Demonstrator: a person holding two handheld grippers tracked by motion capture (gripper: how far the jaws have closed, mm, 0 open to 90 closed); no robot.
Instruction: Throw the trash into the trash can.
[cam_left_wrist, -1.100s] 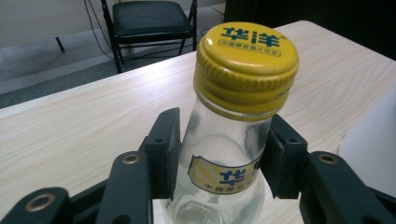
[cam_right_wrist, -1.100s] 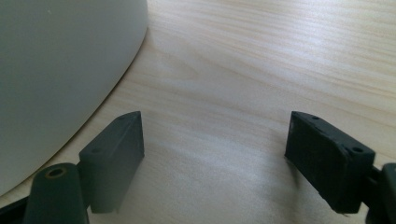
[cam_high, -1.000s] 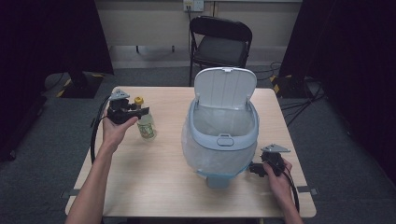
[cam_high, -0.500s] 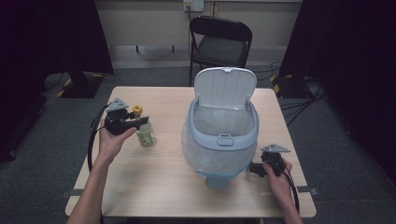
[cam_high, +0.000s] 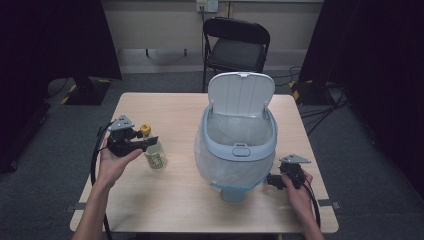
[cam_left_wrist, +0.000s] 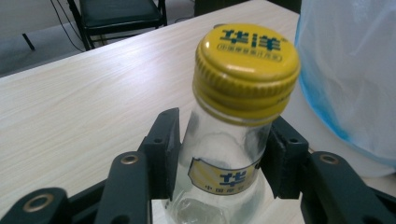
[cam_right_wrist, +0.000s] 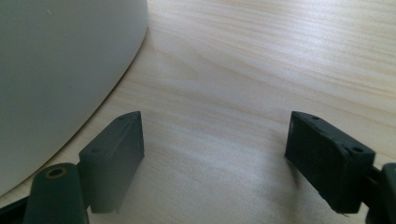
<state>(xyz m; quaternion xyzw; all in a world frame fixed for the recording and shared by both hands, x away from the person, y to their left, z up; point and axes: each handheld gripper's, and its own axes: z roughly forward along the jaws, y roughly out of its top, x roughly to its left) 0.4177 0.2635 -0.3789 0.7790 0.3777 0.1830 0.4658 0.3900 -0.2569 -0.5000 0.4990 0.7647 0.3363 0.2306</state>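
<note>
Dark room, black curtains left and right, grey carpet. A black folding chair (cam_high: 235, 45) stands at 12 o'clock beyond a pale wooden table (cam_high: 175, 200).

Table centre, toward 3 o'clock: a light blue-grey bin (cam_high: 239, 150), its lid (cam_high: 241, 93) hinged up at the far side, a clear liner inside and draped over the body. In the right gripper view the bin's white lower wall (cam_right_wrist: 56, 74) curves along the left edge.

At 9 o'clock: a glass bottle (cam_high: 153, 150) with a yellow cap (cam_high: 145, 130), upright, well apart from the bin. In the left gripper view the bottle (cam_left_wrist: 224, 172) is clear, with a yellow label bearing blue characters; the cap (cam_left_wrist: 247, 70) is also printed in blue.

The left gripper (cam_high: 148, 142), held in the left hand (cam_high: 115, 162), reaches in from 9 o'clock. Its jaws stand either side of the bottle's shoulder, pads against the glass: pinching the bottle just under the cap.

The right gripper (cam_high: 272, 181), in the right hand (cam_high: 296, 192), sits at 4 o'clock just beside the bin's base, pointing toward it. In the right gripper view the right gripper (cam_right_wrist: 215, 144) has its jaws spread wide over bare wood, holding nothing.
</note>
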